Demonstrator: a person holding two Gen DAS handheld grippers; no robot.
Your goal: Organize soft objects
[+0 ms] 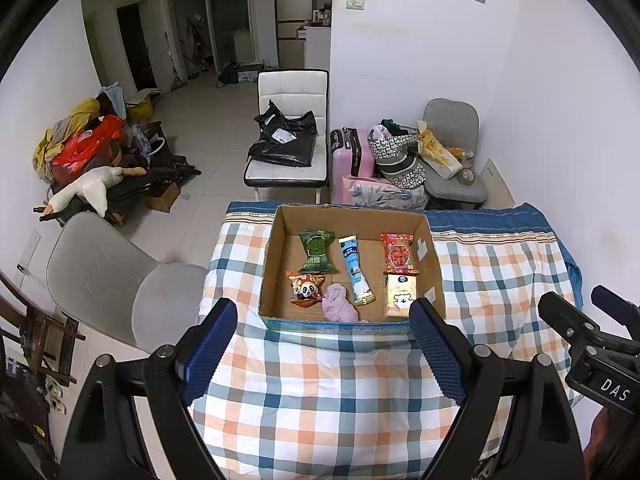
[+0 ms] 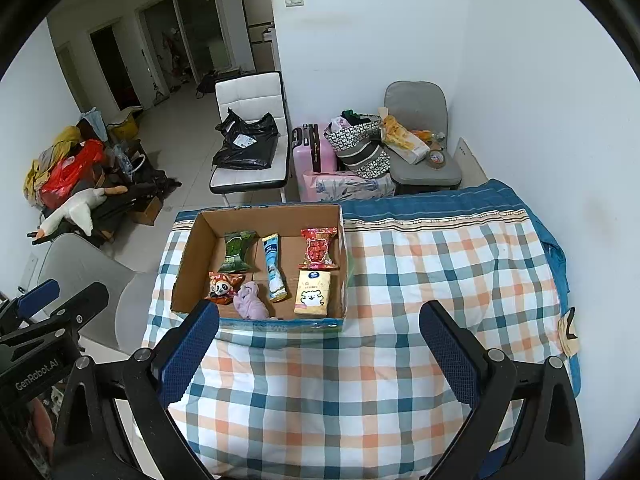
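Observation:
An open cardboard box stands on the checked cloth. In it lie a green snack pack, a blue stick pack, a red snack pack, a panda pack, a crumpled lilac cloth and a tissue pack. My left gripper is open and empty, above the box's near wall. My right gripper is open and empty, near the box's front right corner.
A grey chair stands left of the table. Behind the table stand a white chair with a black bag, a pink suitcase and a grey chair with bags. A clutter pile with a plush goose lies at far left.

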